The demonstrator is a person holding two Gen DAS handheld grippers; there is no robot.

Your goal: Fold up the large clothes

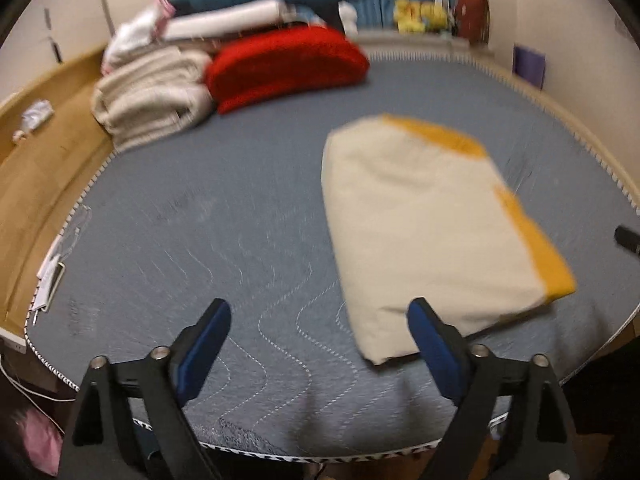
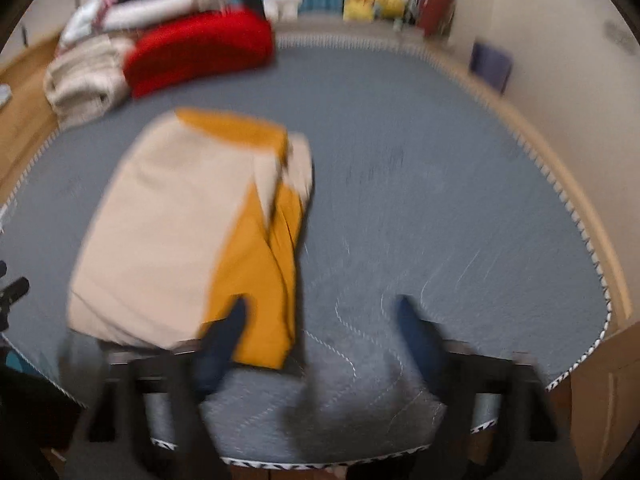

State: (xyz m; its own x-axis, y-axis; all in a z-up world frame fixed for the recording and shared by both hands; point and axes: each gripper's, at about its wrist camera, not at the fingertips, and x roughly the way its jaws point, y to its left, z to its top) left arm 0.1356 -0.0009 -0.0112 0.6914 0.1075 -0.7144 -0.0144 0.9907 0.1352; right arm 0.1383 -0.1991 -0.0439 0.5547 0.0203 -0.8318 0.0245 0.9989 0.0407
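Cream-and-mustard, the folded garment lies on the grey quilted bed, its long axis running lower right to upper left, just right of the released, empty left hand-held gripper and left of the equally released right hand-held gripper.

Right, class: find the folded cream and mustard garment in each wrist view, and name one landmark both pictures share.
Left wrist view: the folded cream and mustard garment lies right of centre on the grey quilted cover.
Right wrist view: the garment lies left of centre, mustard edge on its right.
Shared landmark: the red cushion, far left beside the stacked blankets.
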